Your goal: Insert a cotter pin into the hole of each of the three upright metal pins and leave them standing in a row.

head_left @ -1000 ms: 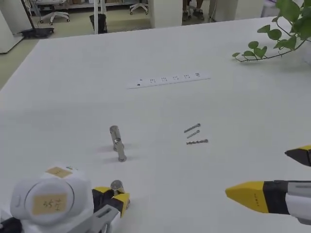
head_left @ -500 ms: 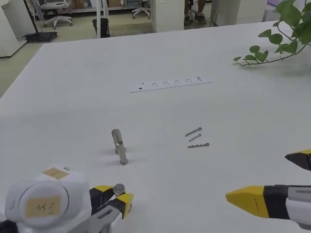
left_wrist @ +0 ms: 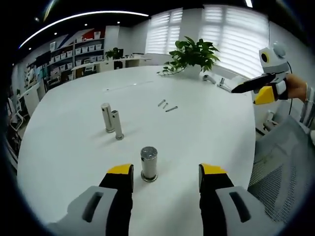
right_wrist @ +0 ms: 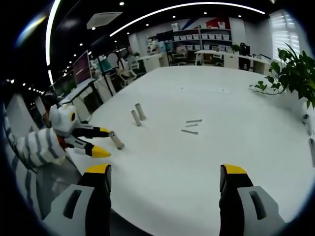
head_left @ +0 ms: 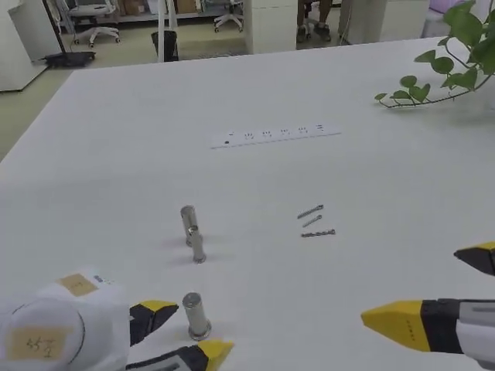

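Metal pin [left_wrist: 149, 163] between left tongs [left_wrist: 166, 172] | hole indiscernible | cotter pins [head_left: 315, 222] blurry

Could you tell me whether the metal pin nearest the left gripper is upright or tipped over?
Upright: the pin stands on its end on the table, between the left gripper's open jaws, untouched.

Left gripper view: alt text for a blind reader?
An upright metal pin stands on the white table between the open jaws of the left gripper, touching neither. Two more upright pins stand beyond it, and three cotter pins lie farther back.
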`<act>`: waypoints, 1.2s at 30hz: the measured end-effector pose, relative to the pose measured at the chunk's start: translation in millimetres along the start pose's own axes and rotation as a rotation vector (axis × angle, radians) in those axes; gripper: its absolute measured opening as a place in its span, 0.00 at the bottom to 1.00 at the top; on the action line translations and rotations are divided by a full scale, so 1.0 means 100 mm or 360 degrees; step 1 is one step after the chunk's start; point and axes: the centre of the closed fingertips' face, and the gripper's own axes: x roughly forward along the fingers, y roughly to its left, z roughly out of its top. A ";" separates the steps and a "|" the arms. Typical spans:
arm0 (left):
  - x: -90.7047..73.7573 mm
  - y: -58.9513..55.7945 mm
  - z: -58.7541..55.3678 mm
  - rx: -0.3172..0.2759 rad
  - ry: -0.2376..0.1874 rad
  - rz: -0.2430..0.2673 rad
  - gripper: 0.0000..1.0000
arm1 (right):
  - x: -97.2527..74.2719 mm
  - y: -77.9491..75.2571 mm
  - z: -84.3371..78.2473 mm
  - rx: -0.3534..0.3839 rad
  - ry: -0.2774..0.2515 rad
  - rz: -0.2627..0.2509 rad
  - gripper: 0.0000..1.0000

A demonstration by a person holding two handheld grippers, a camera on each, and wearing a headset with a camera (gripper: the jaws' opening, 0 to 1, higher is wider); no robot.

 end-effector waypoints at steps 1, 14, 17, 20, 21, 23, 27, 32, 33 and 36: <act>-0.02 -0.03 -0.01 0.0066 0.0009 -0.0038 0.59 | 0.00 0.00 -0.01 -0.0002 0.0005 0.0002 0.93; -0.13 0.03 -0.12 0.0054 0.0089 -0.0036 0.99 | 0.05 0.01 -0.09 -0.0019 0.0084 0.0001 0.92; -0.18 0.03 -0.08 0.0079 0.0063 -0.0051 1.00 | 0.05 0.01 -0.09 -0.0011 0.0089 0.0005 0.92; -0.22 0.02 -0.06 0.0087 0.0055 -0.0083 1.00 | 0.05 0.01 -0.09 -0.0013 0.0094 0.0000 0.92; -0.24 0.00 -0.06 0.0100 0.0062 -0.0099 1.00 | 0.05 0.01 -0.08 -0.0011 0.0094 0.0002 0.92; -0.25 -0.05 -0.06 0.0125 0.0075 -0.0151 1.00 | 0.06 0.01 -0.08 -0.0007 0.0091 0.0009 0.92; -0.28 -0.15 -0.05 0.0159 0.0064 -0.0236 1.00 | 0.09 0.02 -0.08 -0.0045 0.0117 -0.0002 0.92; -0.29 -0.19 -0.08 0.0193 0.0088 -0.0257 0.99 | 0.11 0.05 -0.05 -0.0054 0.0115 0.0019 0.91; -0.29 -0.19 -0.09 0.0198 0.0095 -0.0258 0.99 | 0.11 0.04 -0.04 -0.0054 0.0120 0.0012 0.91; -0.30 -0.19 -0.14 0.0198 0.0119 -0.0264 0.99 | 0.13 0.02 -0.04 -0.0058 0.0142 0.0012 0.88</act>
